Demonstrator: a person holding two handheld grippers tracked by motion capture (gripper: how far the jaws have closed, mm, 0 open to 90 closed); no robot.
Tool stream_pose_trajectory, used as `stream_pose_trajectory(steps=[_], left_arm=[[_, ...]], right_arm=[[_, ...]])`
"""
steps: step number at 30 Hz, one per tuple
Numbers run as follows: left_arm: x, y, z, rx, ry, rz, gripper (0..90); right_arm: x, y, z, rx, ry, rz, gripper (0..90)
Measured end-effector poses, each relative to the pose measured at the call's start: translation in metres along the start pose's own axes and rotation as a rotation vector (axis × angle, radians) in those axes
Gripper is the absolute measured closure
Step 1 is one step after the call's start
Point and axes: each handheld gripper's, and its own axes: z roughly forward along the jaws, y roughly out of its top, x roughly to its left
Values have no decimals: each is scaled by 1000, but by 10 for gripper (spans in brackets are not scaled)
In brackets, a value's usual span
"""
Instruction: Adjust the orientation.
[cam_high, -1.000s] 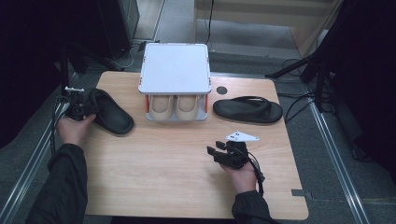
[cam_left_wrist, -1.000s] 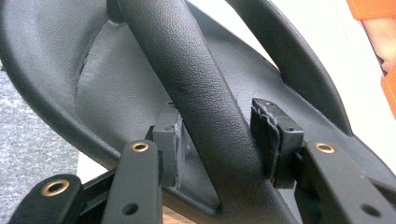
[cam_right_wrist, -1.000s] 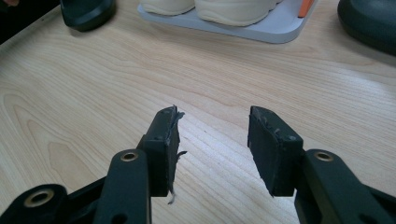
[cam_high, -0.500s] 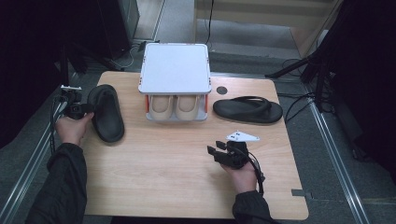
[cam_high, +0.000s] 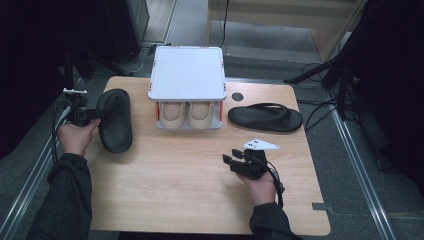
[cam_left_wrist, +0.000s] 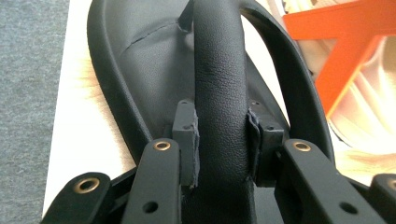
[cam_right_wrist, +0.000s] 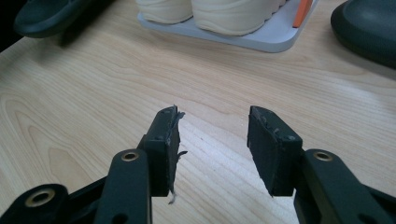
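One slipper (cam_high: 115, 120) turned upright, left gripper (cam_high: 95, 115) clamped

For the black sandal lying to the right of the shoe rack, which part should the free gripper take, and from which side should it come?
Probably the strap of the right sandal: it arches up off the flat sole, so jaws can close around it. The right gripper, jaws open, should come from the near side, over bare table. The left gripper already holds the left sandal by its strap.

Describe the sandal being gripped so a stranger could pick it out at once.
Start at the white shoe rack at the back of the wooden table. The black sandal lies left of it, near the table's left edge. Unlike the other black sandal right of the rack, the left hand-held gripper clamps its strap.
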Motion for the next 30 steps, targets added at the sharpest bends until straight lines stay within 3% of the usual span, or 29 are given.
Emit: stream_pose_trajectory(steps=[8, 15, 22, 30], left_arm=[[-11, -10, -18, -15, -23, 10, 694], [-24, -30, -35, -22, -45, 28, 693], [-47, -50, -52, -66, -91, 44, 693], [-77, -74, -62, -59, -141, 100, 693]], right_arm=[[0, 6, 6, -8, 20, -10, 543], [-2, 16, 10, -14, 26, -25, 540], [-8, 25, 12, -31, 27, -17, 540], [-18, 32, 12, -42, 12, -5, 541]])
